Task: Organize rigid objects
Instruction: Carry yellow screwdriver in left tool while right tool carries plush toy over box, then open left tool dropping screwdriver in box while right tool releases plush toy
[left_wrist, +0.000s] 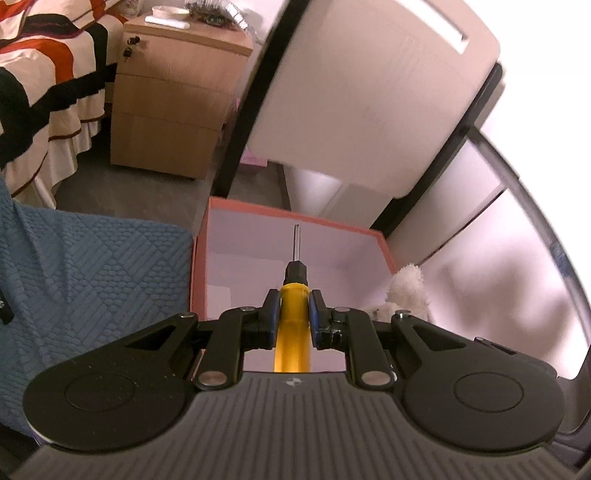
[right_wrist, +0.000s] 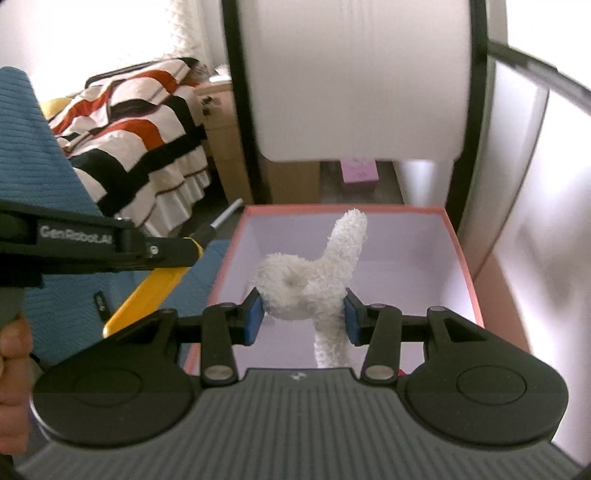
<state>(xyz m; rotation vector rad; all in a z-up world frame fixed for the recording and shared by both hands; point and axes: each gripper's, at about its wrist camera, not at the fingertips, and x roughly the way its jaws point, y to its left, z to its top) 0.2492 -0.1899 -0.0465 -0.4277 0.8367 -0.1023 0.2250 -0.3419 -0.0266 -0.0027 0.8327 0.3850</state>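
My left gripper (left_wrist: 293, 310) is shut on a yellow-handled screwdriver (left_wrist: 294, 325), its metal tip pointing forward over an open box (left_wrist: 295, 218) with a salmon-pink rim and white inside. My right gripper (right_wrist: 303, 314) is shut on a white fluffy plush toy (right_wrist: 314, 277) and holds it above the same box (right_wrist: 458, 251). The plush toy also shows at the box's right edge in the left wrist view (left_wrist: 406, 291). The left gripper and screwdriver (right_wrist: 147, 295) show at the left in the right wrist view.
A blue quilted cloth (left_wrist: 92, 277) lies left of the box. A white chair with black frame (left_wrist: 369, 92) stands behind it. A wooden drawer cabinet (left_wrist: 173, 96) and a striped bed (left_wrist: 37, 92) lie further back. A pink box (right_wrist: 358, 170) sits on the floor.
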